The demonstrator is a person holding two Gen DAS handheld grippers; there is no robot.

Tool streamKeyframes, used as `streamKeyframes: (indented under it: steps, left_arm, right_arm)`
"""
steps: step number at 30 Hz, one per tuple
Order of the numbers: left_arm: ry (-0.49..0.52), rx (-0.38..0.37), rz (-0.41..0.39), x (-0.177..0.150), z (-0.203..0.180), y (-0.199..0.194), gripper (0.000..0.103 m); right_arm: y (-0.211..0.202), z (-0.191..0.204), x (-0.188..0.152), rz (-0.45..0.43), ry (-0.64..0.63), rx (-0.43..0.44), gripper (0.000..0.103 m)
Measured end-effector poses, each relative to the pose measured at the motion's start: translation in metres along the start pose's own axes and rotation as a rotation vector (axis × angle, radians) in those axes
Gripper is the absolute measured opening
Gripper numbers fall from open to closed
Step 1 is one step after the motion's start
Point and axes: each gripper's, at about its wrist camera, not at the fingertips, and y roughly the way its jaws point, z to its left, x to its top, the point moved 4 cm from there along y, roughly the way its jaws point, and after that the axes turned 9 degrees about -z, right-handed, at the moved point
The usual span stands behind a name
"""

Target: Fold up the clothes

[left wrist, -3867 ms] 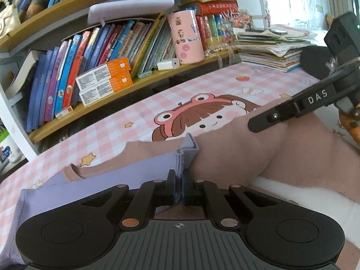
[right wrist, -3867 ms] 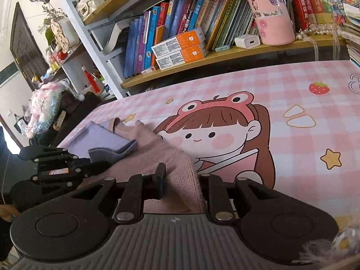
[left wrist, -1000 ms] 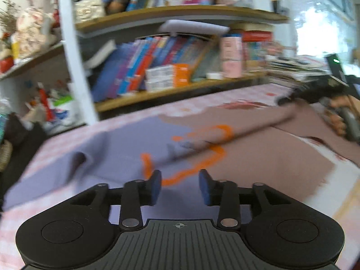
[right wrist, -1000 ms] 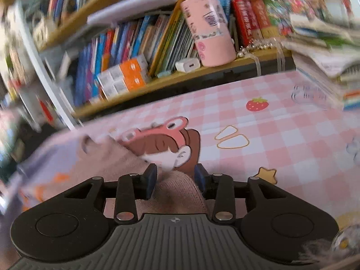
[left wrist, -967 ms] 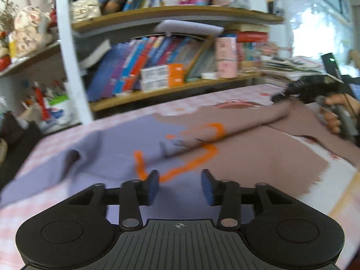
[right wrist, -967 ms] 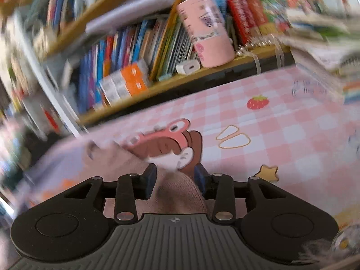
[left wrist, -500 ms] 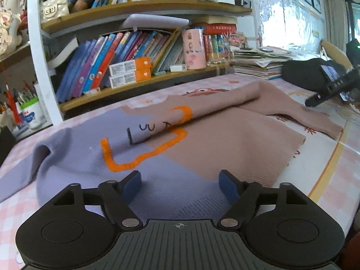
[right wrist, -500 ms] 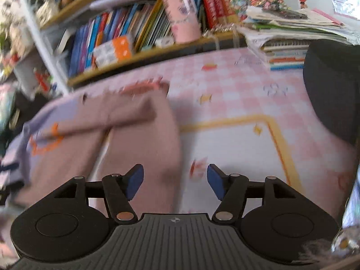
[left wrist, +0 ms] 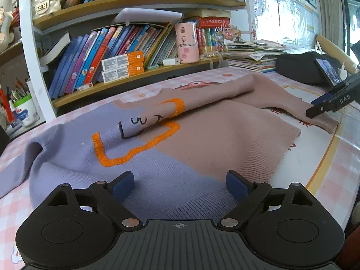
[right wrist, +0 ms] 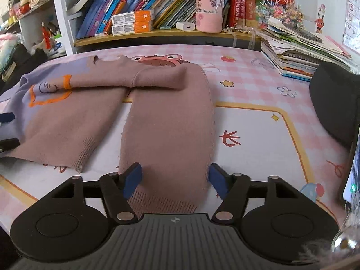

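The sweater (left wrist: 202, 139), mauve and lilac, is now spread flat across the pink checked tabletop (right wrist: 258, 83); a second ago it was held bunched. Its right sleeve (right wrist: 171, 121) is laid out straight, apparently released. The left gripper (left wrist: 180, 183) has just been opened wide, nothing held; the right gripper (right wrist: 174, 176) has been narrowed, its fingers (right wrist: 132, 176) straddling the cuff unclamped.

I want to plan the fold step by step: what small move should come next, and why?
Probably close the right hand-held gripper on the sleeve cuff. The sweater lies flat on the table, this sleeve stretches toward the near edge, and the jaws, which have just been closing, straddle its cuff without pinching.
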Motion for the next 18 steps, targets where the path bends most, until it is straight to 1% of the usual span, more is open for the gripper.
streamKeyframes:
  steps: [1, 2, 4, 5, 7, 8, 10, 12, 15, 18]
  left_arm:
    - [0.001, 0.0, 0.0, 0.0, 0.0, 0.0, 0.092]
    - [0.001, 0.0, 0.001, 0.0, 0.0, 0.0, 0.092]
    - [0.002, 0.001, 0.001, 0.0, 0.0, 0.0, 0.092]
    - [0.001, 0.001, 0.001, 0.001, 0.0, 0.0, 0.092]
    - [0.002, 0.0, 0.003, 0.001, 0.0, 0.0, 0.092]
    - [0.001, 0.0, 0.004, 0.001, 0.0, 0.0, 0.092]
    - [0.001, -0.001, 0.007, 0.0, 0.0, 0.001, 0.092]
    - [0.0, -0.003, 0.008, 0.0, 0.0, 0.001, 0.092]
    - [0.0, -0.006, 0.012, -0.001, 0.0, 0.001, 0.092]
    - [-0.005, -0.011, 0.017, -0.001, 0.001, 0.001, 0.092]
  right_arm:
    - [0.0, -0.001, 0.002, 0.002, 0.004, 0.011, 0.033]
    - [0.001, -0.003, 0.005, 0.006, 0.007, 0.021, 0.018]
    - [0.006, -0.004, 0.011, 0.013, -0.027, 0.004, 0.011]
    - [0.008, -0.004, 0.016, 0.003, -0.095, -0.061, 0.009]
    - [0.01, -0.006, 0.032, -0.058, -0.255, -0.252, 0.009]
    - [0.012, -0.01, 0.043, -0.093, -0.289, -0.315, 0.009]
    - [0.018, -0.024, 0.068, -0.151, -0.282, -0.375, 0.009]
    - [0.032, -0.033, 0.09, -0.184, -0.311, -0.434, 0.009]
    - [0.065, -0.039, 0.114, -0.181, -0.367, -0.511, 0.009]
    - [0.096, -0.048, 0.129, -0.165, -0.435, -0.585, 0.009]
